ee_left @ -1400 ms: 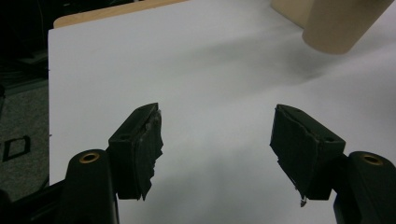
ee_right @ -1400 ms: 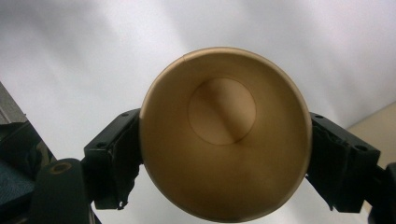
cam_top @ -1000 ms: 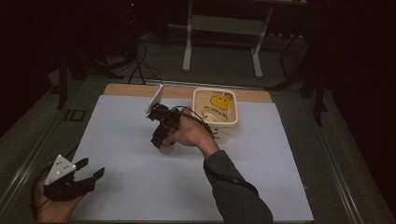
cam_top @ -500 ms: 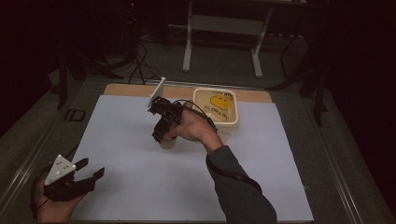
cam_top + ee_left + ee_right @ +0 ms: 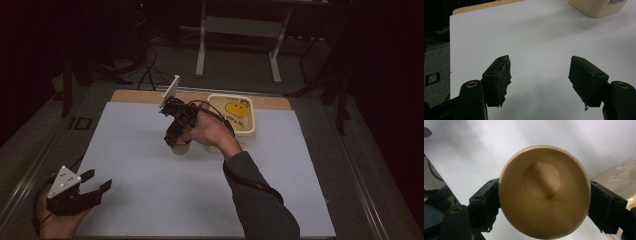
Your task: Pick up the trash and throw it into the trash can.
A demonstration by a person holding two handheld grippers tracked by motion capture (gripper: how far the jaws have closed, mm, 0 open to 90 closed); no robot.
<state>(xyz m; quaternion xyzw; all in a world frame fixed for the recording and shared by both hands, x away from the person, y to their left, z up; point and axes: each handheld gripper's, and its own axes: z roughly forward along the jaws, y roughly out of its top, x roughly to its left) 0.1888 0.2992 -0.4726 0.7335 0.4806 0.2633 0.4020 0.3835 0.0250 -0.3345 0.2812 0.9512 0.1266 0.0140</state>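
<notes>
Tan paper cup [image 5: 544, 192] clamped between the jaws of the right gripper [image 5: 176, 132]; left gripper [image 5: 80, 192] idle and empty.

Right gripper view: both black jaws press against opposite sides of the cup just below its rim; the cup mouth faces the camera and the interior appears empty. High view: the cup [image 5: 180, 148] is near the centre of the white sheet [image 5: 150, 200], its base apparently touching the sheet, though the dim light leaves this uncertain. A cream tub [image 5: 234, 115] with a yellow item inside stands just beside the right hand [image 5: 212, 132], toward the far edge. Left gripper: jaws spread wide apart, nothing between them, positioned low at the near left corner of the sheet, well apart from the cup.
</notes>
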